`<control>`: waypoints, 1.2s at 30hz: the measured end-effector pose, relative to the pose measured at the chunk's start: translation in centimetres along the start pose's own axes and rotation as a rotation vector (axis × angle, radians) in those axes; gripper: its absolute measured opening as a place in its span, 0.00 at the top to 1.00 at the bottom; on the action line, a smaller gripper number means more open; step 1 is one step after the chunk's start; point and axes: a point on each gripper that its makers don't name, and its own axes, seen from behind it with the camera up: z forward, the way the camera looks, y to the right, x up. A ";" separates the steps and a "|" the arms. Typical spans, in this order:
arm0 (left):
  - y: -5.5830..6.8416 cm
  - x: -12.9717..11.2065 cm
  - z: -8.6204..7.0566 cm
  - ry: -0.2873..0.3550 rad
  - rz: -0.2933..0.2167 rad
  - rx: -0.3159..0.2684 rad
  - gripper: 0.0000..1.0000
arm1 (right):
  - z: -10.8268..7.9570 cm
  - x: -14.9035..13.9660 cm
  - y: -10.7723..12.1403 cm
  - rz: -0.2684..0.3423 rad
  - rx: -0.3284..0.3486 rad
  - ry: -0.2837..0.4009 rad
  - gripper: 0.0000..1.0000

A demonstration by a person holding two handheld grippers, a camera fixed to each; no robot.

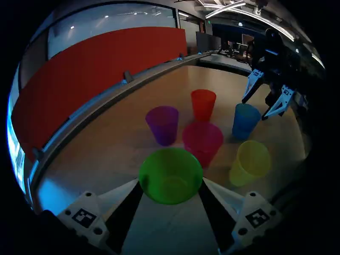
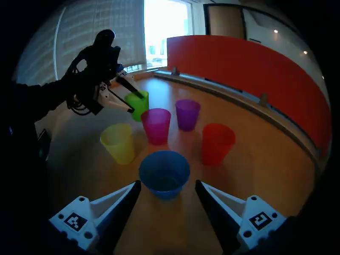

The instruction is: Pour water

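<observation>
Several coloured plastic cups stand on a wooden table. The green cup sits between my left gripper's fingers, and both fingertips press its sides. In the right gripper view that gripper is held by a dark-sleeved hand around the green cup. The blue cup stands between my right gripper's open fingers, with a thin gap on its right side. In the left gripper view the right gripper hangs over the blue cup. I cannot tell whether either cup holds water.
A magenta cup, a purple cup, a red cup and a yellow cup stand close together between the two grippers. A red partition runs along the table's far edge.
</observation>
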 end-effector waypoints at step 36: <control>-0.3 -0.6 -2.9 0.060 -0.052 0.045 0.14 | 4.6 0.3 0.2 -0.019 -0.031 0.026 0.11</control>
